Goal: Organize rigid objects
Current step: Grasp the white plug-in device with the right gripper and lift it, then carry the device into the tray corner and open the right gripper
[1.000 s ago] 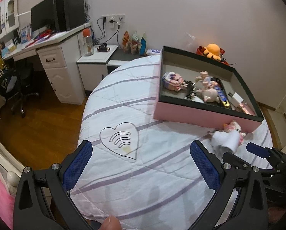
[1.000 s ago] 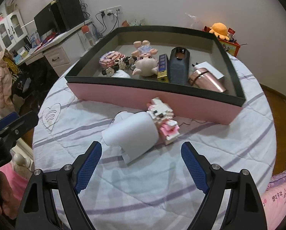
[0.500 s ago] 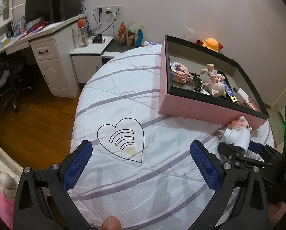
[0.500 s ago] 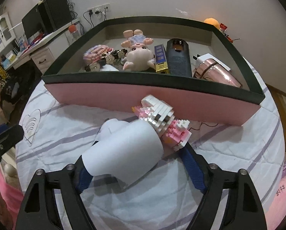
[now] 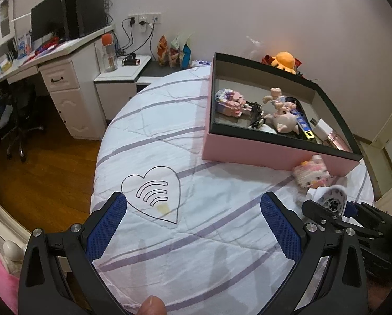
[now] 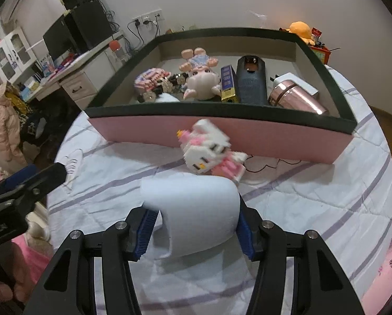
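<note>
While right gripper (image 6: 193,225) clamps white roll (image 6: 196,210), left gripper (image 5: 196,231) spread wide

We see soft, even indoor light, faint shadows, strong fisheye bending with dark corners, and a motion-blurred brick cat (image 6: 209,149).

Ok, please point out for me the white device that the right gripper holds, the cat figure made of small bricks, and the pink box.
white device (image 6: 196,210), right wrist view, on its rounded white body.
brick cat figure (image 6: 209,149), right wrist view, on its white face.
pink box (image 5: 261,152), left wrist view, on its pink front wall.
</note>
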`<state>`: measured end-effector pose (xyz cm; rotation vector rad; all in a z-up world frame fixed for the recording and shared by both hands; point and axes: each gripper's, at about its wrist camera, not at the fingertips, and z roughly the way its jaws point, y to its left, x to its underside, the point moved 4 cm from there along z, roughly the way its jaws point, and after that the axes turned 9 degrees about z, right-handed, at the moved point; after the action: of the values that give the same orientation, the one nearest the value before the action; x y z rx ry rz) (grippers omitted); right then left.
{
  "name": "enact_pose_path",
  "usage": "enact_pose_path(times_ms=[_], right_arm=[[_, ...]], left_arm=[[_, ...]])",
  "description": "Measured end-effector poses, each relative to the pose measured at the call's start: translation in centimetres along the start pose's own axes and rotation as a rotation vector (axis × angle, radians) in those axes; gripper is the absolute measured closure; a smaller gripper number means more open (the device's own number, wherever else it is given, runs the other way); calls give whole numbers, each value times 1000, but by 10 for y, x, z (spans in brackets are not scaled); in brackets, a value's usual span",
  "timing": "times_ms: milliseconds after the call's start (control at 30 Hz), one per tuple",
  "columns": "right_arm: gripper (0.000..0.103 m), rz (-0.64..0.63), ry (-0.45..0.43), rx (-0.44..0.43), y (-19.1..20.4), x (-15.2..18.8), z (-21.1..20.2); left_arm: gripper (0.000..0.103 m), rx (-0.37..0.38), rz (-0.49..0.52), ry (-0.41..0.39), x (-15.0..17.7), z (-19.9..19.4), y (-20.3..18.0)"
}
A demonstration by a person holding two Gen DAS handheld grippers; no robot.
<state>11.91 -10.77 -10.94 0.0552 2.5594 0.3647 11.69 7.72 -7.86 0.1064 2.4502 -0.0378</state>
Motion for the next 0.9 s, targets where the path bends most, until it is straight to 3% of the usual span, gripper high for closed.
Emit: enact_pose_path(times_ms=[100,533,900], right_arm=[[58,6,-9,-23,-3,-2,-11],[58,3,-60,-69,-9,-11,-40],[58,-17,-151,-92,-11,-66,-61]], left_arm=[[0,-6,13,-15,-3,-6,-6],[0,-25,46,-60,-24,-20,-27],[0,-31,72,-132,-80,-17,-44]])
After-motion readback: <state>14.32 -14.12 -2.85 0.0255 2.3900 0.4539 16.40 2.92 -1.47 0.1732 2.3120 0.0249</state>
